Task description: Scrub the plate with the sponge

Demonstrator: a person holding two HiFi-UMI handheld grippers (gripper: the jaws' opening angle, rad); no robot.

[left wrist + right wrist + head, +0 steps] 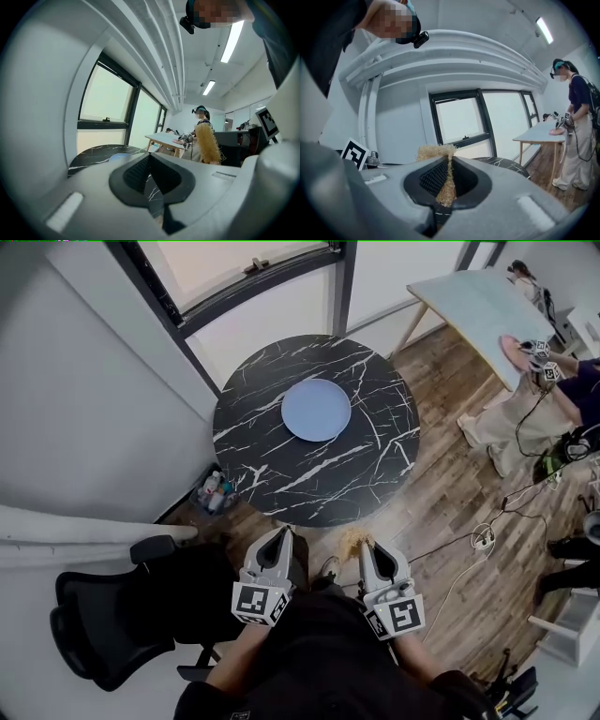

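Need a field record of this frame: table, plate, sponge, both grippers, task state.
table: round, black marble
plate: blue, flat on the table, past its middle
sponge: straw-coloured, fibrous, pinched between the right gripper's jaws
left gripper: shut, empty
right gripper: shut on sponge
position: both grippers short of the table's near edge, well apart from the plate
task state: sponge not yet on plate
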